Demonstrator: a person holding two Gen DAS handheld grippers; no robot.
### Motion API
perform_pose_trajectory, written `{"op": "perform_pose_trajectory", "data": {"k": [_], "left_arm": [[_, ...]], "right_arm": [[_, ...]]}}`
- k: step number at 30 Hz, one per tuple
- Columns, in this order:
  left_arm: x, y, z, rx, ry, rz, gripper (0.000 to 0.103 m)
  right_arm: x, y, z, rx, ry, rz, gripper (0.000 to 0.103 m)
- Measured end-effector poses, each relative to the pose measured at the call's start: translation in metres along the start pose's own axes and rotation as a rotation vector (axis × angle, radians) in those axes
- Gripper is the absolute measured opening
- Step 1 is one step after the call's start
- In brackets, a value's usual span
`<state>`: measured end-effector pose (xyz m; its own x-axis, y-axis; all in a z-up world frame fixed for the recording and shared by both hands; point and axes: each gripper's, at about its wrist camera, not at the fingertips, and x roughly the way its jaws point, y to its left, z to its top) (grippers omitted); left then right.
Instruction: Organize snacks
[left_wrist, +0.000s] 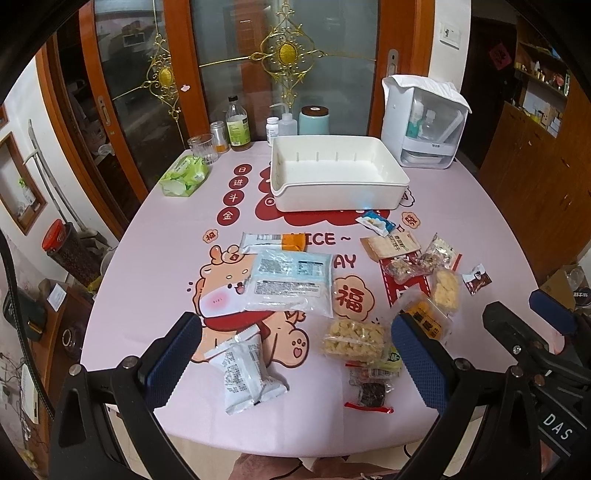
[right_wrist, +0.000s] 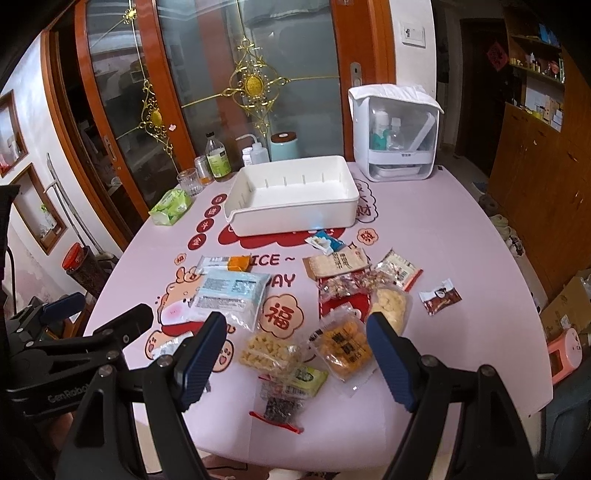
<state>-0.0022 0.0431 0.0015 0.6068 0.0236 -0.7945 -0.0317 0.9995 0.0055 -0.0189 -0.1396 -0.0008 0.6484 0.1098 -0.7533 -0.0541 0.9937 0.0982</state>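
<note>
- Left wrist view puts my left gripper (left_wrist: 295, 354) low over the near edge of the pink printed bench (left_wrist: 480, 206), jaws spread wide and empty, with the white crinkly twin-pack wrapper (left_wrist: 245, 373) lying between and under the pads.
- My right gripper (right_wrist: 297, 354) also stands wide with nothing held; below its gap I see the clear bag of pale puffed pieces (right_wrist: 271, 354) and the orange-filled clear pouch (right_wrist: 343, 350).
- Snacks are all loose on the bench, none yet in the empty white rectangular plastic bin (left_wrist: 340, 192) at the far middle.
- Largest is the flat frosted blue-and-white packet (left_wrist: 290, 282), left of centre; a small dark red-edged sachet (left_wrist: 371, 393) lies nearest me.
- I judge these packs light, soft and crinkly; film will be slippery and may slide as the pads close.
- Puffed contents look crushable, so I would pinch a sealed end seam or a flat corner, not the belly.
- Overlapping packs on the right, around the red-printed clear wrapper (right_wrist: 343, 286), risk coming up two at a time.
- Big flat packet will probably sag, so I would grip it at mid-edge.
</note>
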Motion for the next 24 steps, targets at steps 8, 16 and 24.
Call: {"op": "perform_pose_trajectory", "data": {"k": [8,16,24], "left_arm": [[0.008,0.029,0.014,-0.019,0.004,0.002,0.102],[0.038,0.085,0.023,-0.047,0.067,-0.001,0.102],[0.083,0.152,0.012,-0.12,0.134,0.009,0.102]], "right_arm": [[0.014,0.013,0.009,0.037,0.006,0.001,0.079],[0.029,0.028,0.013,0.057,0.022,-0.019,0.079],[0.071,0.043,0.008,0.045,0.122,-0.056,0.079]]}}
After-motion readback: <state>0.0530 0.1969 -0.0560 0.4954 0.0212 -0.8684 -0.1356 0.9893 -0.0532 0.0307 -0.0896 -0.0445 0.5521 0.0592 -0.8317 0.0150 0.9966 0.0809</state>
